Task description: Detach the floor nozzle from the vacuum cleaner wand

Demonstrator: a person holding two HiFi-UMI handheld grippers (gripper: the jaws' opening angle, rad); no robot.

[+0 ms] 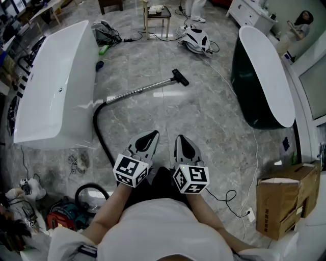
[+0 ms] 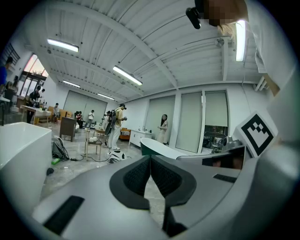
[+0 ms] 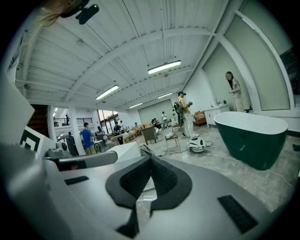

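A white bathtub (image 1: 51,86) and a dark green bathtub (image 1: 260,76) flank the floor (image 1: 204,117). Between them lies the vacuum wand (image 1: 137,92), with the floor nozzle (image 1: 180,77) attached at its far end, well apart from both grippers. The left gripper (image 1: 152,134) and right gripper (image 1: 180,137) sit side by side, fingers pressed together, holding nothing.

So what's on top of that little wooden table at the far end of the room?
A few small pale items lie on the wooden table. They are too small to identify, and anything lying behind them is hidden from here.
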